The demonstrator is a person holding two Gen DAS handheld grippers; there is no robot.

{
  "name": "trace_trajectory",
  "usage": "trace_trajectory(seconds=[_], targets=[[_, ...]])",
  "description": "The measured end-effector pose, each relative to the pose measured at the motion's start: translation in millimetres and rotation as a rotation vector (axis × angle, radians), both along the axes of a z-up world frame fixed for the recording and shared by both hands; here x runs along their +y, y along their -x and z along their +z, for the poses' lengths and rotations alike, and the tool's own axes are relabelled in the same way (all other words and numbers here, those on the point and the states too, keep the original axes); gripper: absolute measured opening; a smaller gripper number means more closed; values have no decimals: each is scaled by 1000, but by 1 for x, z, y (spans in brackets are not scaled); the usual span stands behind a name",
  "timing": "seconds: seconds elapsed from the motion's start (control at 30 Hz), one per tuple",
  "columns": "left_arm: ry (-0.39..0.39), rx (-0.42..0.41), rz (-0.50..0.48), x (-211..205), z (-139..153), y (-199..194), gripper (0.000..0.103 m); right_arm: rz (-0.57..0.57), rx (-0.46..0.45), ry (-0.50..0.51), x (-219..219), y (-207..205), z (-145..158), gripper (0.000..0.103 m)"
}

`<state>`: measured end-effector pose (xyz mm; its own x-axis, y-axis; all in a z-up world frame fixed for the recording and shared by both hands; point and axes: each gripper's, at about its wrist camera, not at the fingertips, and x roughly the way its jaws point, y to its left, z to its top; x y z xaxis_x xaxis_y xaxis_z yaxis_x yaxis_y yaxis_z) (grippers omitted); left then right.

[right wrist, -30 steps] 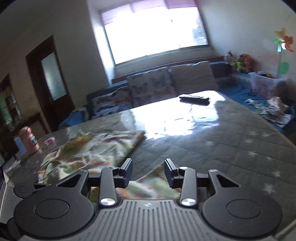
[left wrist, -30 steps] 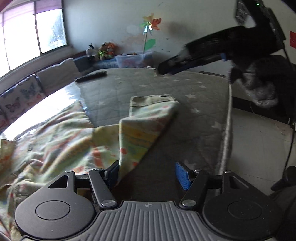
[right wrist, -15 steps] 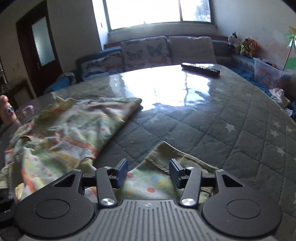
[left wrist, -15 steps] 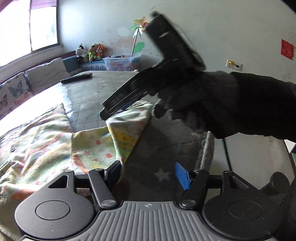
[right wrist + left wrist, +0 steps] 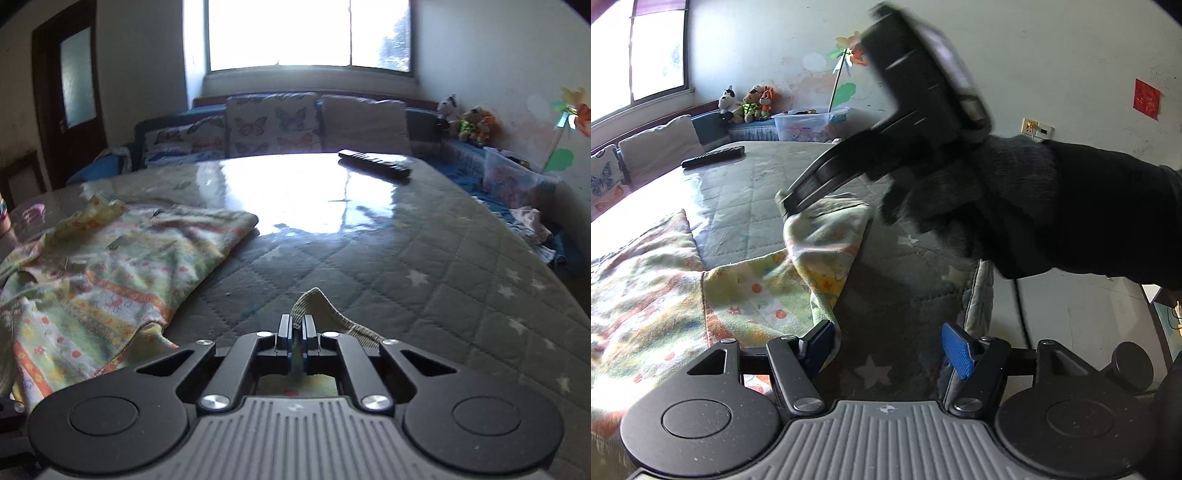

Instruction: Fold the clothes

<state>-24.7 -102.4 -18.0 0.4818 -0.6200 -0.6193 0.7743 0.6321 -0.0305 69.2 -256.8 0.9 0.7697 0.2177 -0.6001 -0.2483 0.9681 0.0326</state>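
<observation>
A: Item one — what do we list for the right gripper (image 5: 295,328)?

B: Its fingers (image 5: 283,330) have just been closing and now pinch the ribbed hem of the patterned garment (image 5: 110,266). In the right wrist view a fold of that hem pokes up at twelve o'clock from between the pads.

A: And the left gripper (image 5: 890,347)?

B: Fingers (image 5: 955,350) fairly wide, holding nothing. We note the blue pads; the garment's edge lies against the pad at nine o'clock, and bare quilt shows between the two.

A: Where do we place the garment itself?

B: Spread on the bed (image 5: 424,258), on a grey quilted cover with white stars. In the right wrist view the bulk sits around nine o'clock; in the left wrist view one leg or sleeve — we cannot tell which — runs up toward twelve o'clock, its end lifted in the right gripper.

A: Who bears that gripper?

B: A dark gloved hand (image 5: 945,192) with a black sleeve, entering from three o'clock in the left wrist view.

A: Other entries?

B: A remote control (image 5: 375,164) at one o'clock on the far part of the bed, butterfly cushions (image 5: 273,123) under the window (image 5: 310,33), and soft toys (image 5: 746,103) beside a clear storage box (image 5: 809,125).
</observation>
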Motion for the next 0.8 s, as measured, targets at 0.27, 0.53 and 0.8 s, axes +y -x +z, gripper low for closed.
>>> trace_trajectory(seconds=[0.27,0.53,0.8], targets=[[11,12,-35,-9,1,1,71,-203,-75,-28,-60,61,28,2],[9,16,-81,-26,1,4,71,-127,-150,17,-50,87,40,11],[35,-43,-27,-11,22,10,71,40,-50,-16,3,26,20,36]])
